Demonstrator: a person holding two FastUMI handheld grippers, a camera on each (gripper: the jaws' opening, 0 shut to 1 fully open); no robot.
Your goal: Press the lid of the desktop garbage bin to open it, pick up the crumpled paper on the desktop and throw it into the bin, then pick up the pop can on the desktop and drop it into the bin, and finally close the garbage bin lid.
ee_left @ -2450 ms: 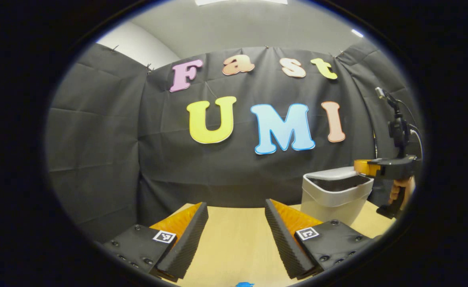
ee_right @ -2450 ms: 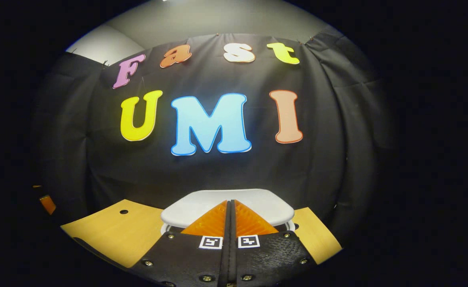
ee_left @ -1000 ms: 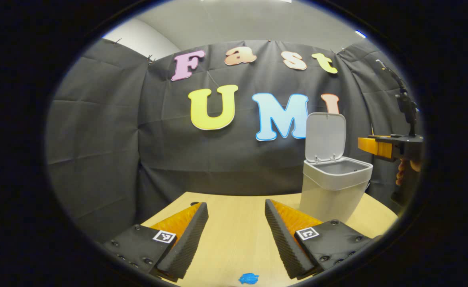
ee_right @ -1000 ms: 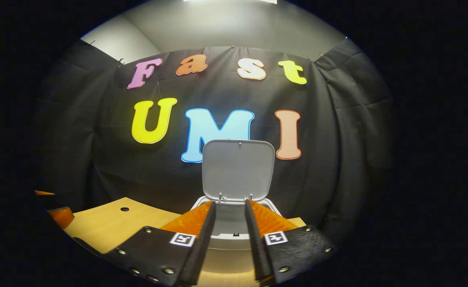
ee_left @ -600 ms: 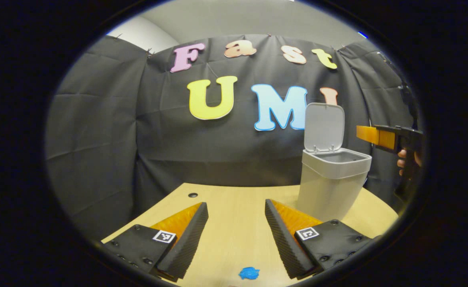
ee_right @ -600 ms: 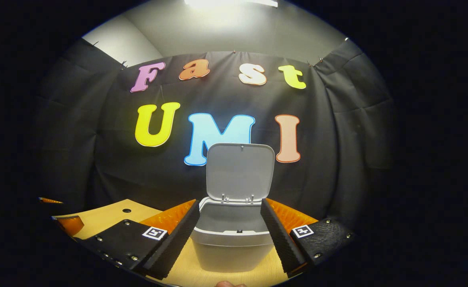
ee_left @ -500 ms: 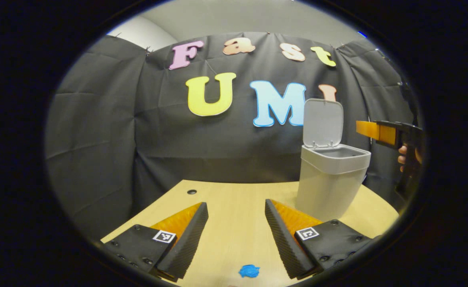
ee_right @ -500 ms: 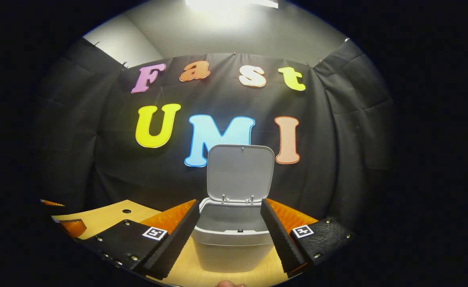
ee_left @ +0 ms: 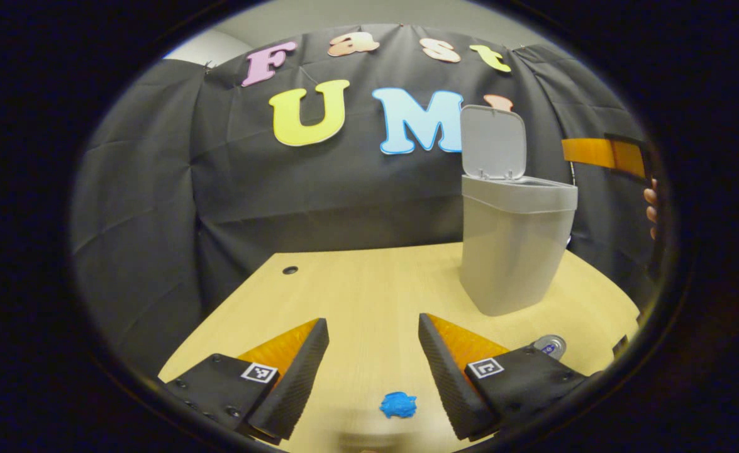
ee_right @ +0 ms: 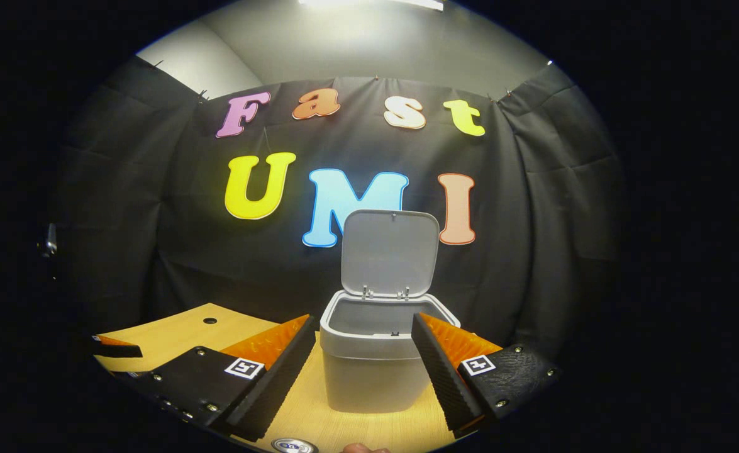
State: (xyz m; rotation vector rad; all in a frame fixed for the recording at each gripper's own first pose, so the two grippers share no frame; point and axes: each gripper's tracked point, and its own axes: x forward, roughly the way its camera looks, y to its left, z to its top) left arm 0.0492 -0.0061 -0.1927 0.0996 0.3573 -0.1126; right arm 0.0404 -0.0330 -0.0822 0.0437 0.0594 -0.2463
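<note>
Both jaws stand wide, empty: left gripper (ee_left: 372, 352) over the table (ee_left: 369, 286), blue paper (ee_left: 398, 404) just below; right gripper (ee_right: 363, 358) frames the bin (ee_right: 372, 362), lid (ee_right: 389, 251) upright, can (ee_right: 294, 445) beneath.

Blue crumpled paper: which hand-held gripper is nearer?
Left. The left hand-held gripper hangs open just over the blue crumpled paper; the right hand-held gripper faces the bin.
</note>
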